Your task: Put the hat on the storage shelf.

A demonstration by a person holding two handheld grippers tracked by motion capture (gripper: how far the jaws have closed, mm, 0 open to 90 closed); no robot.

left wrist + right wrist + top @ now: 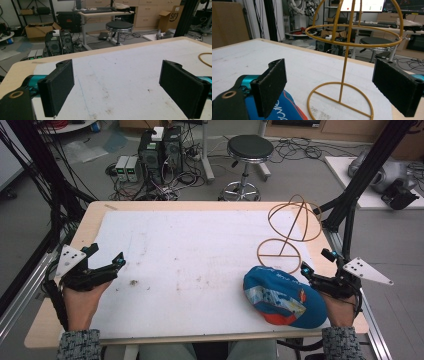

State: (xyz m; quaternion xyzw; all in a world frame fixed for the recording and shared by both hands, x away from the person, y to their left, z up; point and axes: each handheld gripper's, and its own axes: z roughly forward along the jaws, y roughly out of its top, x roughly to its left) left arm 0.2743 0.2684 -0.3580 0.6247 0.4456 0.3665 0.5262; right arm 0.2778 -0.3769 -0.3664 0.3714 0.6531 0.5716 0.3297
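A blue cap (284, 296) with an orange and white panel lies on the white mat (190, 265) at the front right. Behind it stands a gold wire hat stand (287, 227) with a round base and a domed top. My right gripper (317, 262) rests open just right of the cap, jaws wide apart and empty. In the right gripper view the hat stand (344, 75) rises straight ahead of the gripper (337, 87), and the cap's edge (287, 110) lies under the left jaw. My left gripper (105, 255) sits open on the table's left side, holding nothing. Bare mat lies ahead of the left gripper (125, 85).
The wooden table (85, 230) is framed by black posts at both sides. On the floor beyond stand a black stool (247, 160), computer cases (160, 150) and tangled cables. A few small stains mark the mat's middle.
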